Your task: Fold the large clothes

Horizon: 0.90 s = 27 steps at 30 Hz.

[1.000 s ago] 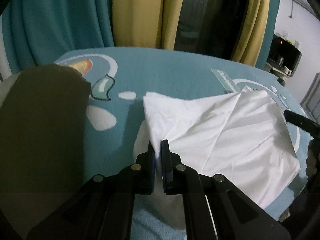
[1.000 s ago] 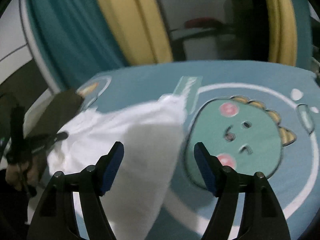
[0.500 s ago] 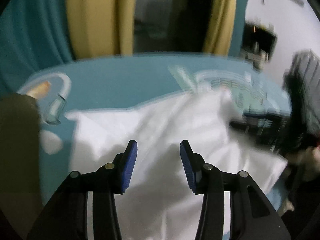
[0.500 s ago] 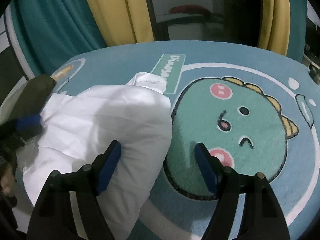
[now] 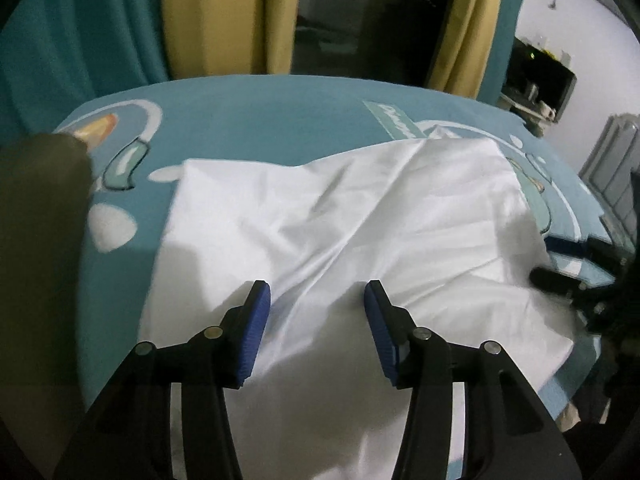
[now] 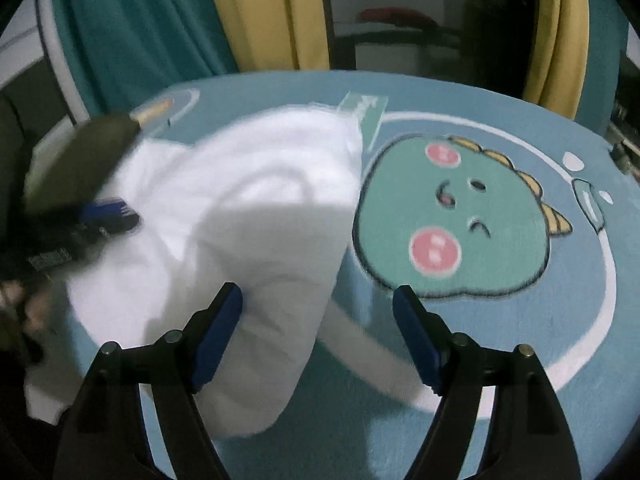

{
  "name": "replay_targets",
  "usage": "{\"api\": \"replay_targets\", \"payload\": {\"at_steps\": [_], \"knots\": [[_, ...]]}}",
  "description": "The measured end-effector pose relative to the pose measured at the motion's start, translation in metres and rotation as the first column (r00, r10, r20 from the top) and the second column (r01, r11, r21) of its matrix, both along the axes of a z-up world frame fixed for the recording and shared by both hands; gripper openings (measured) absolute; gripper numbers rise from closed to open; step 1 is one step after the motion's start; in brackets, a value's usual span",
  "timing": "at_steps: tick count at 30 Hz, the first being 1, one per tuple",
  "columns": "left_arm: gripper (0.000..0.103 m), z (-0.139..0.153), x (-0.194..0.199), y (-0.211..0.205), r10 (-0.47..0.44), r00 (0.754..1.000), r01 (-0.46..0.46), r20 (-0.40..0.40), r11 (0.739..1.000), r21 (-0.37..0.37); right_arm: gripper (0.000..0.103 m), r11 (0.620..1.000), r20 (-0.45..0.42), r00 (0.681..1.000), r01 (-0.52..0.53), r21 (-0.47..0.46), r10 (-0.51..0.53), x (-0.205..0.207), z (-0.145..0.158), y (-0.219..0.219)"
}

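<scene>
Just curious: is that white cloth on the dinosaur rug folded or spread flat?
Folded, loosely: the white cloth lies doubled and bunched, with a rounded fold edge.

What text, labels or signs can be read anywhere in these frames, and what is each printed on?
Pale green rectangular label printed on the teal dinosaur rug: white lettering, partly covered by the white cloth garment; seems to begin "Di", the rest unreadable.
Same label in the right wrist view: too blurred to read.
Sticker on the black left gripper: print too small and blurred.
No other text.
</scene>
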<state>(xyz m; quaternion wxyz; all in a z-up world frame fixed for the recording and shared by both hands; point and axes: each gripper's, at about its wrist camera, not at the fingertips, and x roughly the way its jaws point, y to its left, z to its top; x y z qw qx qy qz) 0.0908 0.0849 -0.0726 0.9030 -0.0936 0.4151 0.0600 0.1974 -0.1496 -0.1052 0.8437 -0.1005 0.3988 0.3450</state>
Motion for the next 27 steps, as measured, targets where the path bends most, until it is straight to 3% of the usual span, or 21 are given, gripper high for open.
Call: {"api": "replay_targets", "payload": {"at_steps": [5,11,15,17,20,23,27], "knots": [[0.052,0.003,-0.021,0.021,0.072,0.997,-0.072,0.015,0.997,-0.006,0.092,0.994,-0.047,0.996,0.083,0.076,-0.079,0.003,-0.012,-0.015],[0.052,0.018,-0.049,0.06,0.219,0.972,-0.214,0.08,0.975,-0.061,0.092,0.991,-0.062,0.995,0.082,0.102,-0.076,0.006,-0.008,-0.023],[0.055,0.012,-0.048,0.082,0.256,0.965,-0.251,0.048,0.963,-0.094,0.093,0.983,-0.132,0.989,0.092,0.157,-0.071,0.015,-0.008,-0.031],[0.056,0.006,-0.044,0.094,0.267,0.963,-0.26,0.023,0.953,-0.158,0.093,0.983,-0.12,0.99,0.092,0.156,-0.074,0.016,-0.004,-0.033],[0.058,-0.006,-0.031,0.098,0.227,0.974,-0.225,-0.018,0.947,-0.231,0.093,0.983,-0.101,0.993,0.084,0.162,-0.069,0.015,0.003,-0.034],[0.064,-0.007,-0.019,0.093,0.18,0.983,-0.18,-0.019,0.959,-0.218,0.093,0.982,-0.09,0.994,0.078,0.174,-0.063,0.016,0.009,-0.034],[0.069,-0.008,0.0,0.081,0.08,0.997,-0.083,-0.022,0.956,-0.28,0.093,0.98,-0.096,0.993,0.089,0.18,-0.072,0.023,0.008,-0.035]]}}
